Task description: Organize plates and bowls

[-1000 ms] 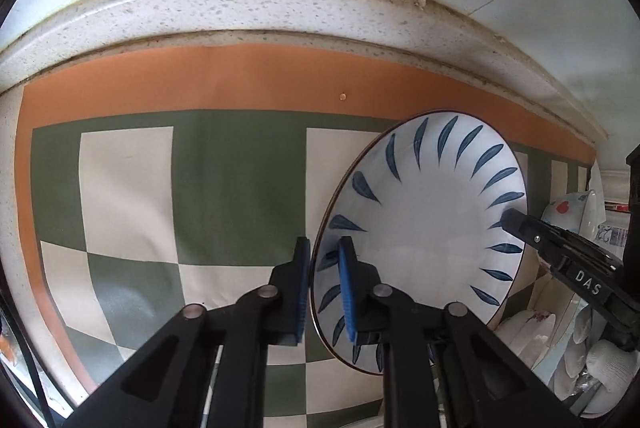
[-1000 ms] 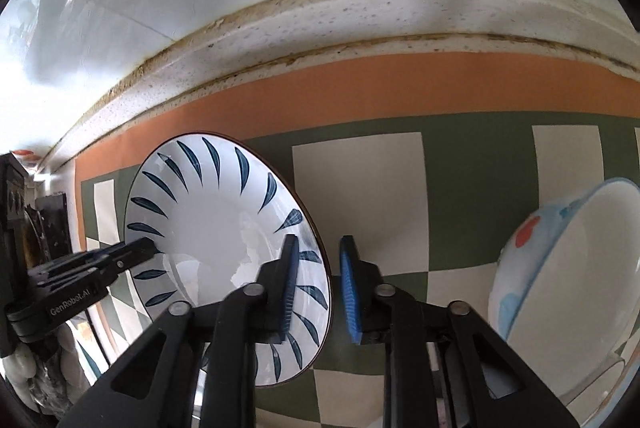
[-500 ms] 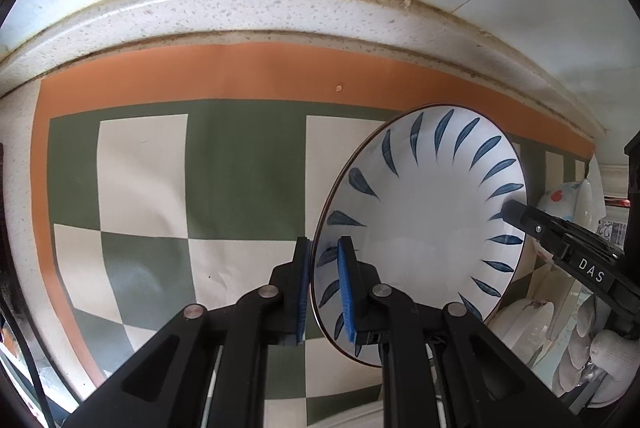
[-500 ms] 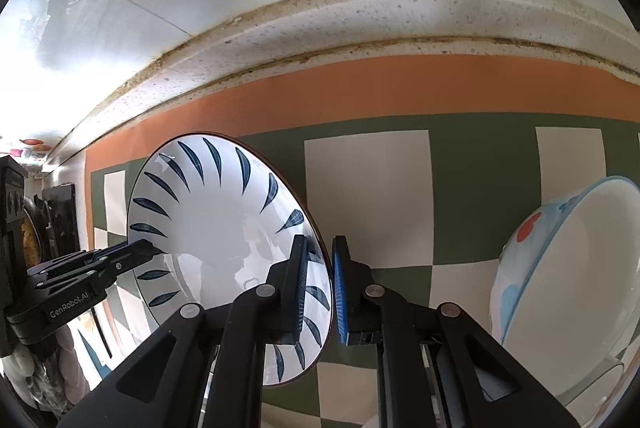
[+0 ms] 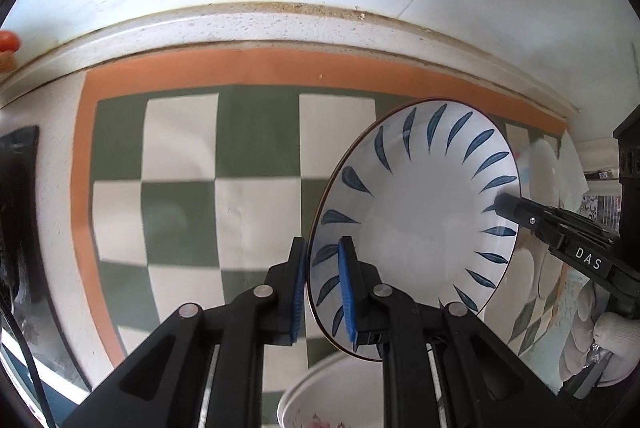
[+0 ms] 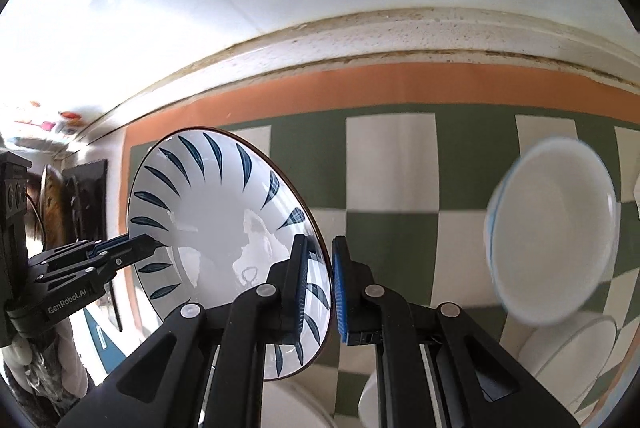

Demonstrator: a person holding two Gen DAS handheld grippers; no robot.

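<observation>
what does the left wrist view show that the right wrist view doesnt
Only the left wrist view: a white bowl with pink flower print low in the frame, and a white-gloved hand.

Only the right wrist view: a white bowl with a blue rim, blurred, at the right.

Both: the white plate with blue leaf strokes, pinched at opposite rims by the left gripper and right gripper, over the green-and-cream checked mat.

Gleaming glossy and glazed: plate [image 5: 420, 220] clamped in the left hand-held gripper [image 5: 322, 288], mirroring bright glare near the right hand-held gripper [image 6: 320, 284]. Looking matt black plastic, with ribbed blue pads [image 5: 346, 292] and small shiny metal rivets. Lying smooth and matt beneath: checked mat [image 5: 256, 155]. Showing rough and speckled beyond: stone bench [image 5: 248, 27].
</observation>
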